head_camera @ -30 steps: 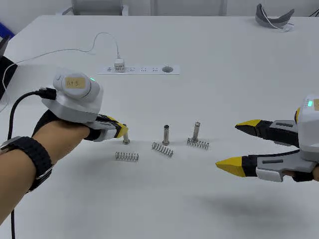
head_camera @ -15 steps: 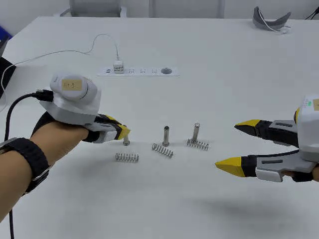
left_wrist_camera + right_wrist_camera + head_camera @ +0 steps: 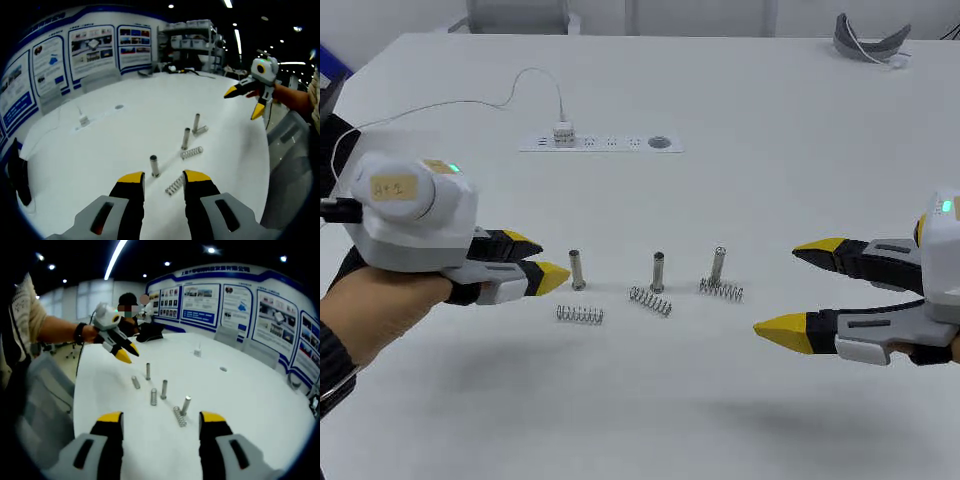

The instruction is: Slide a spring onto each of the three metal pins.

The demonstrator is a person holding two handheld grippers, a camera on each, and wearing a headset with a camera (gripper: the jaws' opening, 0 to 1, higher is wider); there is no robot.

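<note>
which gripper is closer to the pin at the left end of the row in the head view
Left. The left gripper sits just beside that pin, jaws open and not touching it; the right gripper is off past the other end of the row.

Three pins stand in a row on the surface, a spring lying just before each. A power strip lies well behind them.

Three metal pins stand upright in a row; three springs lie flat beside them
</note>
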